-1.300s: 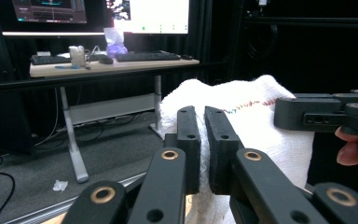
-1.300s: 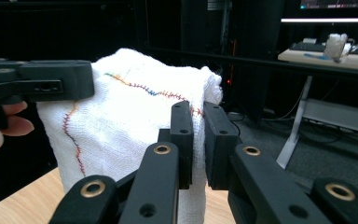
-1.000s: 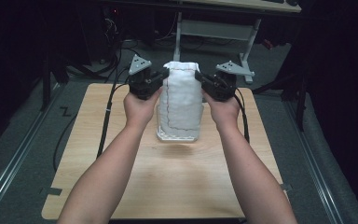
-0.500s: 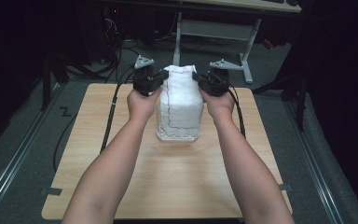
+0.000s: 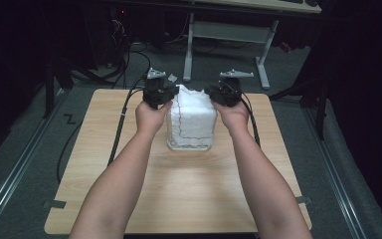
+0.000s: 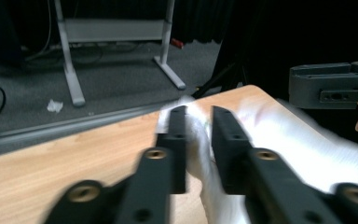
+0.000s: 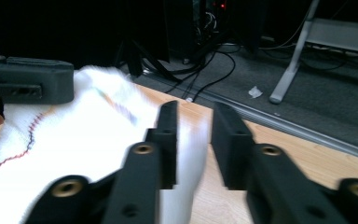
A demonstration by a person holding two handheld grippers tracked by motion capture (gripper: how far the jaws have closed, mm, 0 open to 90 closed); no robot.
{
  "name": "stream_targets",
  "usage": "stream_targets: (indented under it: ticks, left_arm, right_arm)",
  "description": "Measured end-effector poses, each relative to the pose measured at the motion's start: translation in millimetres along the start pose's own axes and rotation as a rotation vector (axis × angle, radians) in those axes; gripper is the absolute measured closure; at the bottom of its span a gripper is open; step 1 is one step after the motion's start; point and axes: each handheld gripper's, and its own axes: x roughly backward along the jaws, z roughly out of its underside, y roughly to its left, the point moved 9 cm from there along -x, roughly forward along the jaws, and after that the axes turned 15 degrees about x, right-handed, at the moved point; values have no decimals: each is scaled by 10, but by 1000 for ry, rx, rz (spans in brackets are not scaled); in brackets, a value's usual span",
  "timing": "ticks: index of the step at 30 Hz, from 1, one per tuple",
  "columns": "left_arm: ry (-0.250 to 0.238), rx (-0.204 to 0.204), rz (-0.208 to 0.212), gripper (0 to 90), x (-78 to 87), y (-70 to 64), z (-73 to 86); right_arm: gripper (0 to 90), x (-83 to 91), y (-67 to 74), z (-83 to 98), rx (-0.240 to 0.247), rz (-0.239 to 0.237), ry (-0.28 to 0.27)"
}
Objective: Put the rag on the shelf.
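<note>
While draped over clear container (image 5: 189, 144), white towel (image 5: 194, 117) covers its top.

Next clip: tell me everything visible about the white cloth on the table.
The white woven cloth with a dark stitched line drapes over a clear box-like container, standing as a tall block at the far middle of the light wooden table. It looks soft, like towelling; the seam runs down its front left. The left tool and right tool flank its top corners, and their jaws have just been opening: cloth lies between the left jaws, the right ones straddle its edge.
</note>
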Motion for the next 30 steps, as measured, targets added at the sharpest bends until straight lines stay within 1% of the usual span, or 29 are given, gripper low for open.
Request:
stream_targets:
  ticks: [1, 2, 3, 4, 5, 6, 8, 14, 17, 19, 20, 21, 22, 23, 24, 25, 26, 27, 29, 30]
  left_arm:
    - [-6, 3, 3, 713, 11, -2, -9]
    - [-6, 3, 3, 692, 11, -2, -9]
    - [-19, 10, 10, 665, 32, -5, -29]
    - [-19, 10, 10, 652, 32, -5, -29]
    - [-33, 3, 1, 639, 56, -2, -51]
    - [-33, 3, 1, 628, 56, -2, -51]
    - [-39, -9, -5, 612, 81, 4, -67]
    - [-32, -13, -17, 589, 127, 34, -60]
    - [-39, -16, -9, 567, 182, 44, -64]
    - [-47, -30, -13, 563, 227, 56, -58]
    - [-47, -30, -13, 560, 227, 56, -58]
    - [-50, -37, -13, 558, 251, 61, -54]
    - [-59, -42, -15, 556, 315, 73, -43]
    - [-60, -38, -24, 554, 357, 85, -29]
    - [-60, -38, -24, 552, 357, 85, -29]
    - [-69, -21, -32, 552, 410, 96, -10]
    - [-85, -8, -18, 552, 470, 93, 12]
    - [-82, -7, -14, 551, 518, 90, 44]
    - [-95, -29, -24, 551, 613, 91, 103]
    - [-101, -36, -29, 551, 656, 97, 132]
  right_arm:
    - [674, 8, -6, -8, -7, -3, -5]
    - [655, 18, -10, -18, -7, 0, -12]
    - [636, 28, -17, -27, -1, 9, -15]
    - [636, 36, -24, -32, 2, 18, -15]
    - [616, 45, -29, -35, 1, 20, -14]
    - [608, 57, -34, -38, 1, 21, -15]
    - [594, 79, -46, -41, 1, 26, -14]
    - [563, 99, -64, -28, 3, 30, -5]
    - [536, 106, -44, -22, 19, 33, 1]
    - [528, 140, -36, -21, 24, 37, -9]
    - [526, 163, -32, -18, 25, 38, -18]
    - [524, 186, -27, -9, 30, 39, -20]
    - [520, 206, -23, 4, 39, 41, -21]
    - [517, 227, -14, 20, 45, 39, -20]
    - [517, 227, -14, 20, 45, 39, -20]
    - [508, 288, 27, 55, 35, 26, -20]
    - [508, 288, 27, 55, 35, 26, -20]
    - [508, 328, 56, 66, 43, 27, -33]
    - [506, 442, 132, 119, 66, 33, -42]
    - [506, 442, 132, 119, 66, 33, -42]
